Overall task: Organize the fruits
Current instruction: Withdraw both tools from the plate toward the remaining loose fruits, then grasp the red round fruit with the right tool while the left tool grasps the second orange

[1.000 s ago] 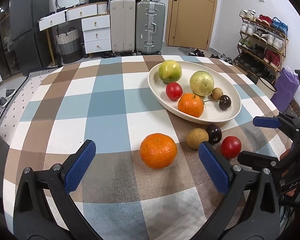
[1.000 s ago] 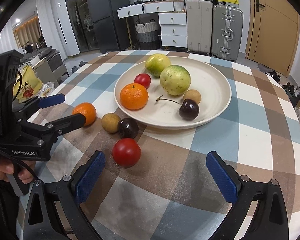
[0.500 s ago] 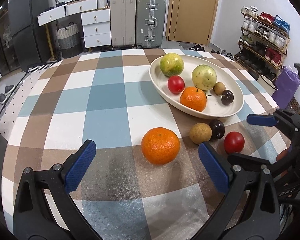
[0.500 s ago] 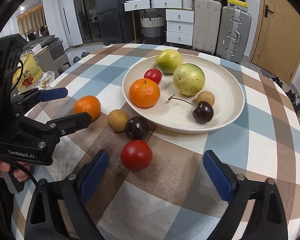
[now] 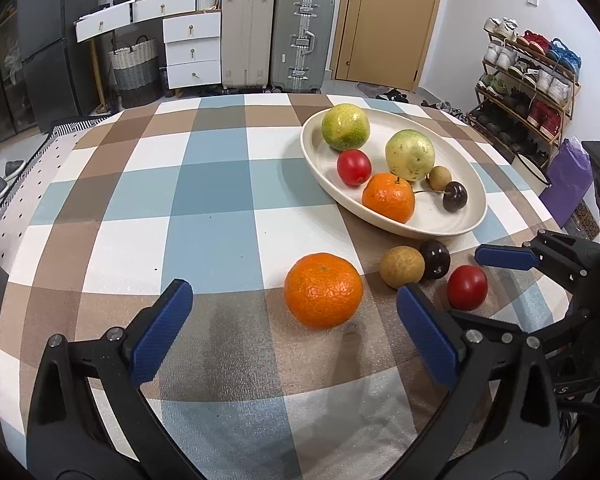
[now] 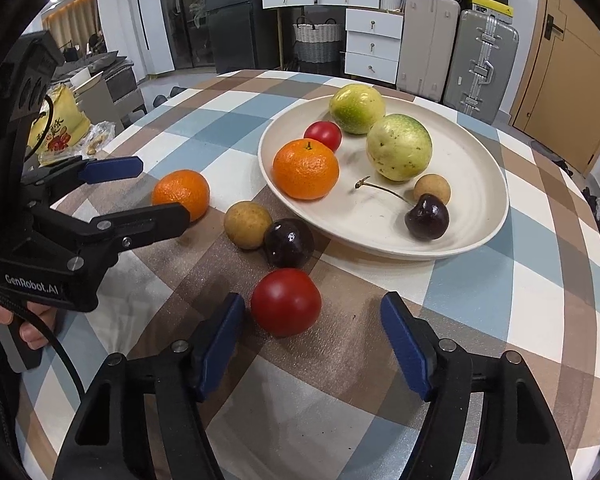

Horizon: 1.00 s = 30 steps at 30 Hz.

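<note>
1. A checked tablecloth (image 6: pixel 480 280) carries a cream oval plate (image 6: pixel 480 216) of fruit.
2. Four fruits lie loose just beside the plate: a tangerine (image 5: pixel 323 290), a tan longan (image 6: pixel 247 224), a dark cherry (image 6: pixel 289 242) and a red cherry tomato (image 6: pixel 286 301).
3. The right gripper (image 6: pixel 312 340) is closing; the tomato sits between its fingers, untouched.
4. The left gripper (image 5: pixel 292 328) is spread wide and empty, near the tangerine.
5. The tomato looks light, smooth, likely slippery and easily bruised; hold gently across its widest part.

The right gripper (image 6: pixel 312 340) has narrowed around the loose tomato (image 6: pixel 286 301).
</note>
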Tool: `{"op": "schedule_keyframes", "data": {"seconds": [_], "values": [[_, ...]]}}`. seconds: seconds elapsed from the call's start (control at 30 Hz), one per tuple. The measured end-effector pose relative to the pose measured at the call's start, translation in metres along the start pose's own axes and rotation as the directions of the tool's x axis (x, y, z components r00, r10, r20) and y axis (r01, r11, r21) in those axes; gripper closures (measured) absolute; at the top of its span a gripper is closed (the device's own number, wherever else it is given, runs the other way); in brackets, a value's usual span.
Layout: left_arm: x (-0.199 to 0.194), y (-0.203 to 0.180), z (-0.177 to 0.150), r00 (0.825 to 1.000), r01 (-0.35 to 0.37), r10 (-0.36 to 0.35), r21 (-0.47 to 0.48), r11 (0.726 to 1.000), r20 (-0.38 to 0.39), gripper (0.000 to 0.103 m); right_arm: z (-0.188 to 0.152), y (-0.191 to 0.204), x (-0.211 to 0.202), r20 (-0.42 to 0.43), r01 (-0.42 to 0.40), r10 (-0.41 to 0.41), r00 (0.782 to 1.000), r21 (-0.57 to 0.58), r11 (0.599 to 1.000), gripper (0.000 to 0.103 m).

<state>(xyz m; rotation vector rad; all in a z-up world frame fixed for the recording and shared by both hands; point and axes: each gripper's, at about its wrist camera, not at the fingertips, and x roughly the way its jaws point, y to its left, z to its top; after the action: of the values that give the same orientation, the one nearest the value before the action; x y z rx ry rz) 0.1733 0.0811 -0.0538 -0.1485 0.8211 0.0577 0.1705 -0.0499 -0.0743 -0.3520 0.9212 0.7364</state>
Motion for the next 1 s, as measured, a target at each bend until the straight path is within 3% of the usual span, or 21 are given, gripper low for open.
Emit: {"op": "schedule_keyframes", "data": {"seconds": [0.13,0.2,0.3,0.53,0.7,1.0], "values": [[-0.001,0.000,0.000,1.000,0.003,-0.003,0.005,1.000,0.003,0.001,-0.001,-0.001,-0.001,0.004,-0.005,0.005,1.000,0.000,1.000,0.031],[0.000,0.000,0.000,1.000,0.003,-0.003,0.005,1.000,0.004,0.001,-0.001,0.001,-0.003,0.014,0.004,-0.004,1.000,-0.005,1.000,0.048],[-0.001,-0.001,0.000,1.000,0.009,-0.009,0.007,1.000,0.006,0.001,-0.003,0.003,-0.006,0.026,-0.004,0.004,1.000,-0.015,1.000,0.064],[-0.001,-0.005,-0.002,1.000,0.028,-0.028,0.018,0.999,-0.003,0.006,-0.003,-0.001,-0.012,0.059,-0.037,0.037,0.998,0.002,0.999,0.070],[0.001,-0.004,-0.002,0.999,0.040,-0.040,0.015,0.999,-0.013,0.020,-0.003,-0.005,-0.016,0.088,-0.039,0.037,0.995,0.018,0.999,0.070],[0.003,-0.001,-0.001,0.997,0.074,-0.074,0.000,0.997,-0.018,0.055,-0.004,-0.013,-0.024,0.119,-0.038,0.031,0.992,0.052,0.998,0.070]]}}
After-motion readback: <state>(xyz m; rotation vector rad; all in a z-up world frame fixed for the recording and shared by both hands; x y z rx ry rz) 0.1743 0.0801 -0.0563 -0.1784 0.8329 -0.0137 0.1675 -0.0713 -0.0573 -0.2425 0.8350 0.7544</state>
